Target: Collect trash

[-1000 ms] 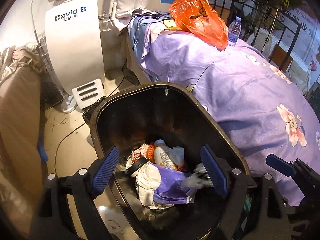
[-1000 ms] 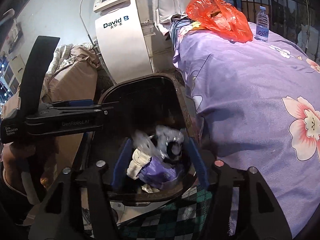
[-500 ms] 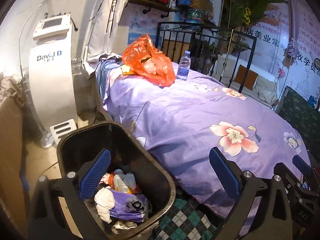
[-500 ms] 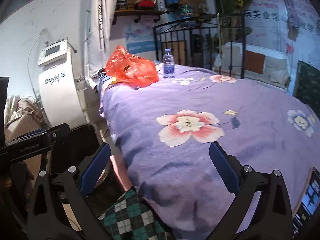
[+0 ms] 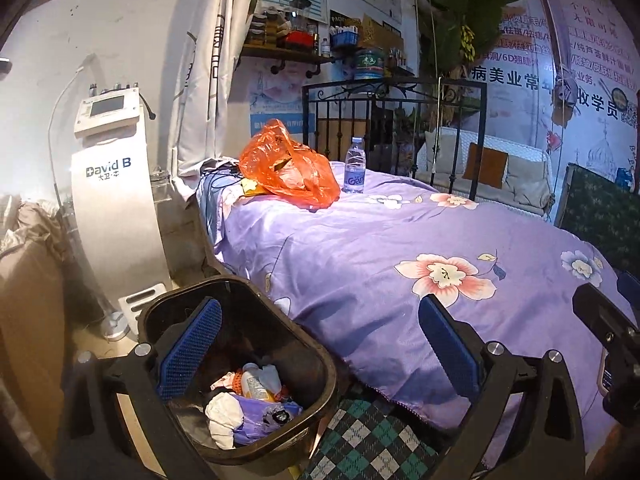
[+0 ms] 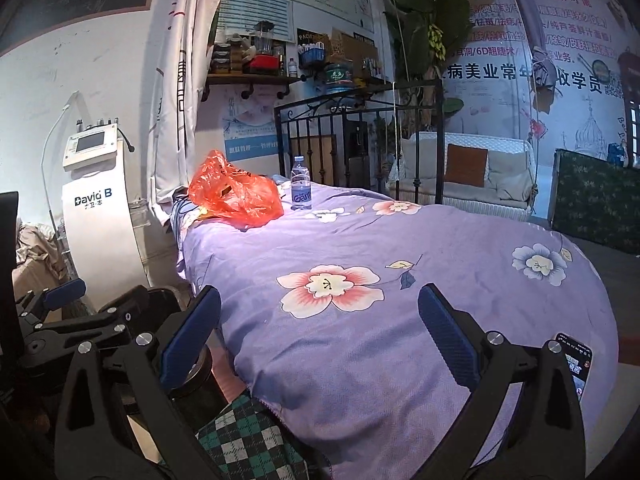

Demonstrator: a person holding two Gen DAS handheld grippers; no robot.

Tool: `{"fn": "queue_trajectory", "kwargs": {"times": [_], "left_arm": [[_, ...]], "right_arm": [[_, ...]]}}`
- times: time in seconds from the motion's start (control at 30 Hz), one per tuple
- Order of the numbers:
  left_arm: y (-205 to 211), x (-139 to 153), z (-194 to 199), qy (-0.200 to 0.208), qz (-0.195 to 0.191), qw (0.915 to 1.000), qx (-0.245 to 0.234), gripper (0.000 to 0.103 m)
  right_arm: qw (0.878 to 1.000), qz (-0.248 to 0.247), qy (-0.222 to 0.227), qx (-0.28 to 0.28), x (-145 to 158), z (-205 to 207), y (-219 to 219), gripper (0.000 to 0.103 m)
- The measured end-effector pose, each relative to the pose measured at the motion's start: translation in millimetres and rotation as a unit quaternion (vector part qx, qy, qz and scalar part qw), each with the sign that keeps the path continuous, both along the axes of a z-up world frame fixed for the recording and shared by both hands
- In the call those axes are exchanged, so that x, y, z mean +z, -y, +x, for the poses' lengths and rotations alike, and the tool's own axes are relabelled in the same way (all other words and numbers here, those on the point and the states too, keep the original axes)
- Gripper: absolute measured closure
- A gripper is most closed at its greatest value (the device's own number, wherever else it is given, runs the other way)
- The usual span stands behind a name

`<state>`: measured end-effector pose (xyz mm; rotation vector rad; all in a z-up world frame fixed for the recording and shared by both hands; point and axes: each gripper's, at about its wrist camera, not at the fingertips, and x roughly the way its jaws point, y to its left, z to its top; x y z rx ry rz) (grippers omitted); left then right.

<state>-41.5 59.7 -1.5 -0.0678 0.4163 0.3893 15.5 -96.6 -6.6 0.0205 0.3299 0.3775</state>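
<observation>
A dark trash bin point(image 5: 320, 364) stands on the floor beside the bed, with crumpled paper, a purple bag and a small bottle inside. My left gripper point(image 5: 320, 350) hangs open above its right rim, nothing between the blue pads. My right gripper point(image 6: 318, 338) is open and empty over the near edge of the purple flowered bedcover point(image 6: 400, 280). An orange plastic bag point(image 5: 290, 170) point(image 6: 236, 194) lies at the far end of the bed. A clear water bottle point(image 5: 355, 172) point(image 6: 301, 184) stands upright just right of it.
A white machine marked David B point(image 5: 116, 184) stands left of the bed. A phone point(image 6: 576, 364) lies on the cover near the right gripper's right finger. A black iron bed frame point(image 6: 360, 136) and a shelf with jars are behind. Checked fabric point(image 5: 372, 440) is below.
Both grippers rose and swung right, from looking down into the bin to looking across the bed. The trash between the right jaws now lies in the bin; both jaws widened.
</observation>
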Motion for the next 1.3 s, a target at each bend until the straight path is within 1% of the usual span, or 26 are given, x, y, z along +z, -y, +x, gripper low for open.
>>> {"fn": "queue_trajectory", "kwargs": {"times": [0.17, 0.33, 0.53, 1.3], "left_arm": [[0.6, 1.5, -2.4, 0.008, -0.001, 1.0, 0.004, 0.006], [3.6, 2.6, -5.7, 0.017, 0.007, 0.9998, 0.008, 0.006], [3.8, 1.1, -3.2, 0.011, 0.005, 0.9999, 0.009, 0.006], [6.0, -0.1, -3.9, 0.01, 0.006, 0.9999, 0.004, 0.006]], "right_arm": [[1.0, -0.001, 0.0, -0.001, -0.7, -5.7, 3.9, 0.006], [1.0, 0.004, -0.001, -0.002, -0.7, -6.5, 6.1, 0.006], [1.0, 0.003, -0.004, -0.001, -1.3, -5.9, 5.3, 0.006], [1.0, 0.006, -0.008, -0.005, -4.6, -6.1, 5.7, 0.006]]}}
